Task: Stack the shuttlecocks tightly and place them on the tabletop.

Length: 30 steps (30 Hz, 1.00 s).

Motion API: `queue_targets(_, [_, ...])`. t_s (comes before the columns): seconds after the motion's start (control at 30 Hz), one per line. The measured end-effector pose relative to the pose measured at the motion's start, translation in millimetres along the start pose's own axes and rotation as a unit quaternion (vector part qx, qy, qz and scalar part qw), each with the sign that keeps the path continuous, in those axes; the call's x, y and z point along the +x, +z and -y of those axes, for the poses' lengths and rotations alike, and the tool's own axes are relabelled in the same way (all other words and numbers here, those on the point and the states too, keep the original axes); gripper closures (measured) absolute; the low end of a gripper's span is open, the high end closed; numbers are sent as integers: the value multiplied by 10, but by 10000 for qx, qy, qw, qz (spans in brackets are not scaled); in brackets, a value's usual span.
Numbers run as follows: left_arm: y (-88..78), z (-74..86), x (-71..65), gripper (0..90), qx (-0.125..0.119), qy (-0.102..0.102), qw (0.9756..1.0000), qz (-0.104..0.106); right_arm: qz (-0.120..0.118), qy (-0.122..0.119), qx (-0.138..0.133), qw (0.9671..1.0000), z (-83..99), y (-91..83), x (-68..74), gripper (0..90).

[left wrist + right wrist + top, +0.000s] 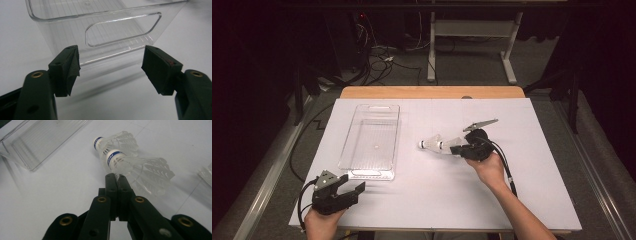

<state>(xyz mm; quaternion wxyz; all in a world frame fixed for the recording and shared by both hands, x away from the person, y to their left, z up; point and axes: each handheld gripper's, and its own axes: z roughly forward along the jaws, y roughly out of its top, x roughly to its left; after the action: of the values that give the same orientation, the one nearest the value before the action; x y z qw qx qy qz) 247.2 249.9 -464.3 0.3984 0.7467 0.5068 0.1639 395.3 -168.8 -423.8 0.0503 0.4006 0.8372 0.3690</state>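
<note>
- Shuttlecock, feather skirt pinched by the tightly closed right gripper, seen mid-frame beside a second shuttlecock.
- Clear plastic bin sits centre-left.
- Left gripper is held wide, nothing gripped, lower left.

A table with a white cover, and on it a clear tray and two shuttlecocks.

The white sheet covers almost the whole table; only a strip of light wood shows at the far edge. The clear plastic tray lies on the left half, with its long side running away from the person, and it has a handle slot in each short end. To the right of it, near the middle of the table, two white shuttlecocks lie close together, their cork heads with blue bands pointing toward the tray. The tray and the shuttlecocks are apart.
</note>
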Motion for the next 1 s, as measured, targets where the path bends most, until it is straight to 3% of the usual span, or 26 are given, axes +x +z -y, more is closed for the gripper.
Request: queue_targets(1.0, [7,-3,1,313,2,3,10000,7,-115,7,40,9999,-75,138,4,900])
